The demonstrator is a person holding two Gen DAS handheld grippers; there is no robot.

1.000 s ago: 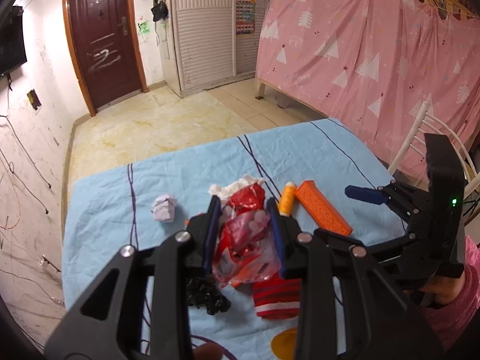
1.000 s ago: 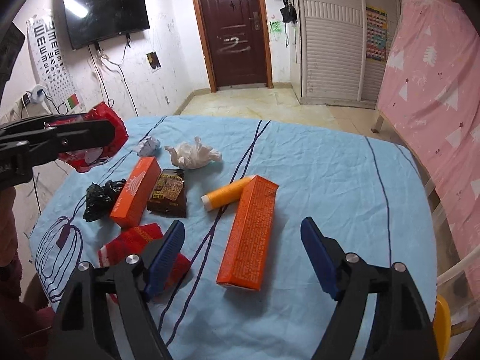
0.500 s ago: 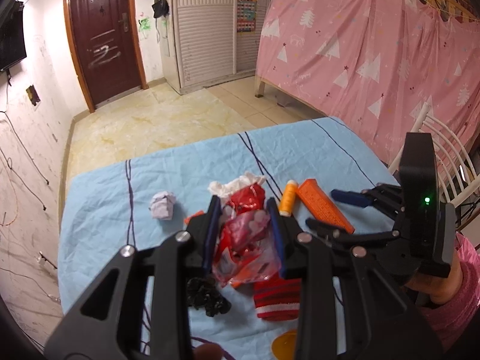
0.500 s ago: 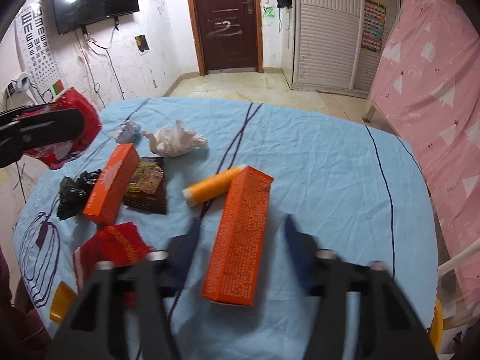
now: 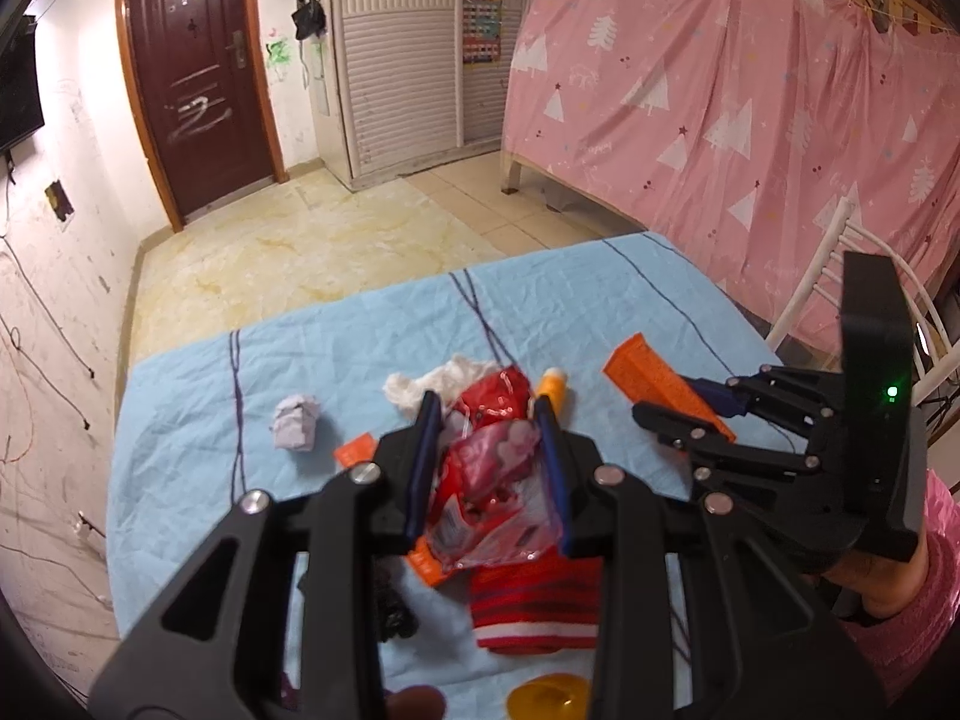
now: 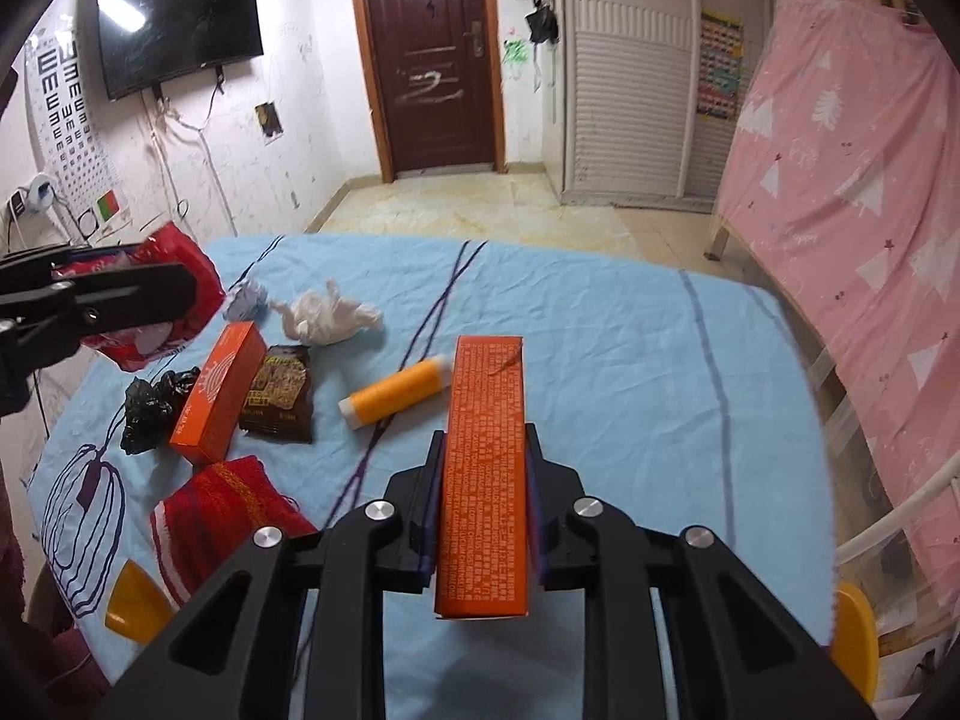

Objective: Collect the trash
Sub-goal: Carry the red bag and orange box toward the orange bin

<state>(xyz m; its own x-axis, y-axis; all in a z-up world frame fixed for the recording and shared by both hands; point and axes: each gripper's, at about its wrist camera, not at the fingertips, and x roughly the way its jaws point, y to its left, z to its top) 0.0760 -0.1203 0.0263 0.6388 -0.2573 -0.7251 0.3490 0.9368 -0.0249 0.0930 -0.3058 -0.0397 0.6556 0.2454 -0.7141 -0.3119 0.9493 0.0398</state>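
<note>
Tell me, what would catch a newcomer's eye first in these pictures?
Probably the right tongs, shut on a long orange box near the front of the blue-covered table. Next, the left tongs gripping a crumpled red plastic bag above the left end of the table. Between them lies scattered litter: a second orange box, a yellow tube and a white crumpled wad.

We see bare blue cloth on the bench (image 6: 630, 360) at right. Left, an orange box (image 6: 219, 399), brown packet (image 6: 279, 396) and black bag (image 6: 150, 408) crowd together.
</note>
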